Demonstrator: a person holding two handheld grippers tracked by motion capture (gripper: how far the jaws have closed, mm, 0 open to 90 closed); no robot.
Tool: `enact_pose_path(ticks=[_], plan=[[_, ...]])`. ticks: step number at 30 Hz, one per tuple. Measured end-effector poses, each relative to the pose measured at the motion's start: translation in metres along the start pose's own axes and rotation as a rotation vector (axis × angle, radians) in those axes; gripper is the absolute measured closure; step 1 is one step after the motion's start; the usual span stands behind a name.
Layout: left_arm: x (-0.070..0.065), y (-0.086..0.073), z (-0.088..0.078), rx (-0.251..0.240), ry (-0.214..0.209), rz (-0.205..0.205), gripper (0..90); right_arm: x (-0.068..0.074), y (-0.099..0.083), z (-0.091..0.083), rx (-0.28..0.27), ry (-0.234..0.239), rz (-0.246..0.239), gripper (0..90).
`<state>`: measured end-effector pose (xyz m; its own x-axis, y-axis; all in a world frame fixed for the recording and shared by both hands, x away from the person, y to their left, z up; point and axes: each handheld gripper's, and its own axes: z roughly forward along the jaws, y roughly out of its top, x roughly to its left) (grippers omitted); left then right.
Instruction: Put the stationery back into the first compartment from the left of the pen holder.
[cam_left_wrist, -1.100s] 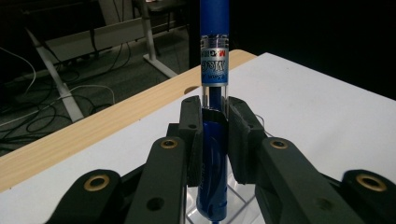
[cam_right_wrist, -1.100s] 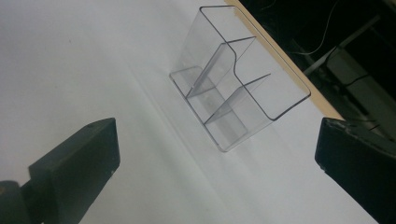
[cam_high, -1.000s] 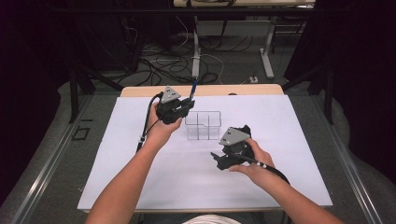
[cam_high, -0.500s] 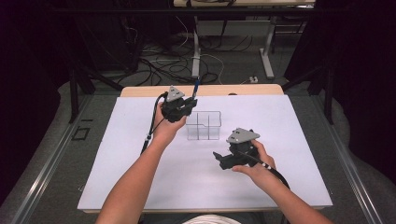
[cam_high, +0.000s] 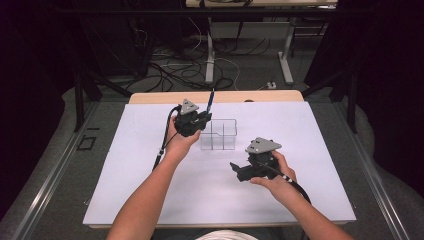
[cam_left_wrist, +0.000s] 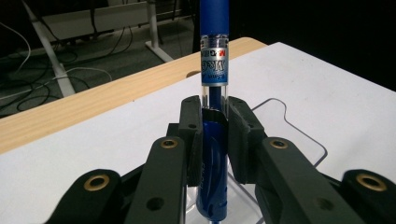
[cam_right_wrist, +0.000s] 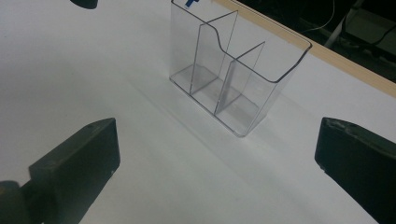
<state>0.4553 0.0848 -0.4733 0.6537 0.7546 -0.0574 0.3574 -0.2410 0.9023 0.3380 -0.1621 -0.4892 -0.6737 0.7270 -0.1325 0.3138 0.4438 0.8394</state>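
A blue pen stands upright between the pads of my left gripper, which is shut on its lower barrel. In the high view the left gripper sits at the left end of a clear divided organizer, with the pen sticking up behind it. The pen's lower end hangs at the organizer's far rim. My right gripper is open and empty, its jaws wide apart and pointing at the organizer from the near right.
A white sheet covers the wooden table, whose bare far edge shows behind the organizer. Cables and desk legs lie on the floor beyond. A metal rail runs along the right side.
My left gripper has moved a little toward the organizer and sunk slightly, with the pen still in its grip. The right hand has barely shifted.
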Motion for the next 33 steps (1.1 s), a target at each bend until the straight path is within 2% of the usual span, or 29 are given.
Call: enact_pose_path(ticks=[15, 20, 24, 30, 33], plan=[[0.003, -0.012, 0.001, 0.034, -0.001, -0.028, 76.4, 0.000, -0.002, 0.004, 0.005, 0.006, -0.005, 0.0], [0.003, -0.008, -0.007, 0.008, 0.004, -0.027, 65.2, 0.000, -0.003, 0.004, 0.015, 0.005, 0.001, 0.0], [0.004, -0.004, -0.017, -0.015, 0.019, -0.042, 54.7, -0.001, -0.003, 0.004, 0.013, 0.004, 0.000, 0.0], [0.006, -0.002, -0.030, -0.017, 0.009, -0.080, 36.9, -0.001, -0.003, 0.003, 0.012, -0.002, 0.006, 0.0], [0.006, -0.002, -0.039, -0.028, 0.006, -0.070, 31.5, -0.002, -0.004, 0.003, 0.013, -0.006, 0.008, 0.0]])
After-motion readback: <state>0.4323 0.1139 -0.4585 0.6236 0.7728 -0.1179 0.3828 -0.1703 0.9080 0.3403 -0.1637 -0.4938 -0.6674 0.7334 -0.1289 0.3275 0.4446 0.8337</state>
